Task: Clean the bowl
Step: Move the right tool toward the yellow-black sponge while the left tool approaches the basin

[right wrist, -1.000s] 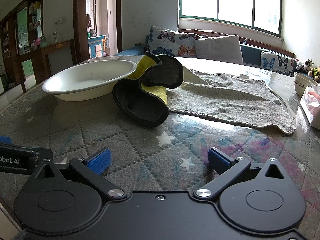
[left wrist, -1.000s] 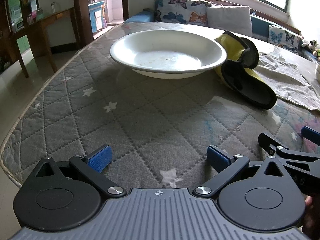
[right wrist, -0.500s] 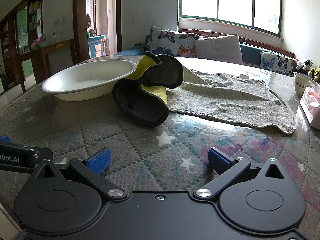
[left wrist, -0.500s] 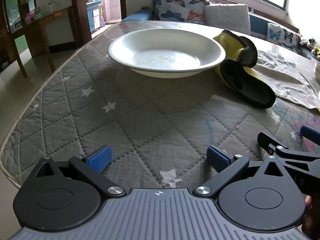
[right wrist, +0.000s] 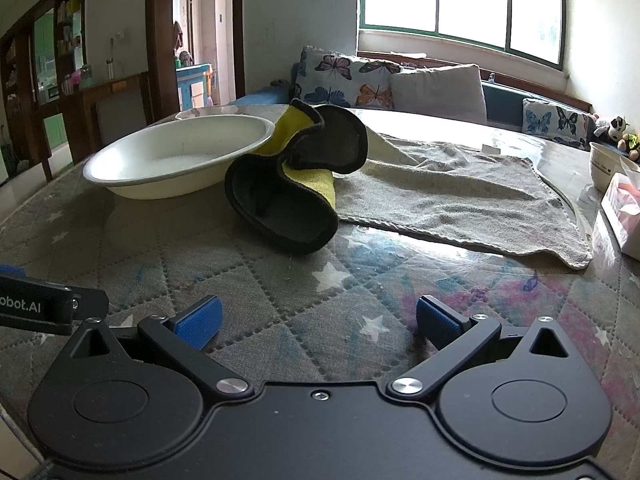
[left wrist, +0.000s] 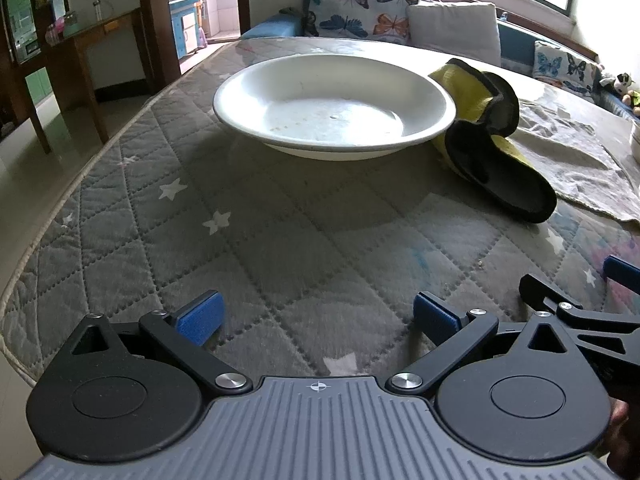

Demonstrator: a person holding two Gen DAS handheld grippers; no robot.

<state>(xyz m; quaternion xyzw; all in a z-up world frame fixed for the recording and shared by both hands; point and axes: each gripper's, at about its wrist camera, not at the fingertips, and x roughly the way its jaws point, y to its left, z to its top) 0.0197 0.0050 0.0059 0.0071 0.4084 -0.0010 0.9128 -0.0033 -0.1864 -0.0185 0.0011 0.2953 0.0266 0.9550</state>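
Left wrist view: my left gripper (left wrist: 318,314), blue-padded jaws spread wide and empty, low over the grey quilted star-print table cover (left wrist: 280,232). Wide shallow white bowl (left wrist: 334,106) ahead, upright on the cover, a few specks inside. Crumpled yellow cloth with black edging (left wrist: 494,148), touching the bowl's right rim. Right wrist view: my right gripper (right wrist: 318,316), jaws likewise wide apart, nothing held; grey towel (right wrist: 460,196) spread flat beyond the cloth.

Your white bowl (left wrist: 334,110) looks smooth and glossy; the yellow-and-black cloth (right wrist: 296,184) is soft and matt, the grey towel (right wrist: 452,192) rough, the tabletop (left wrist: 280,248) cover quilted fabric
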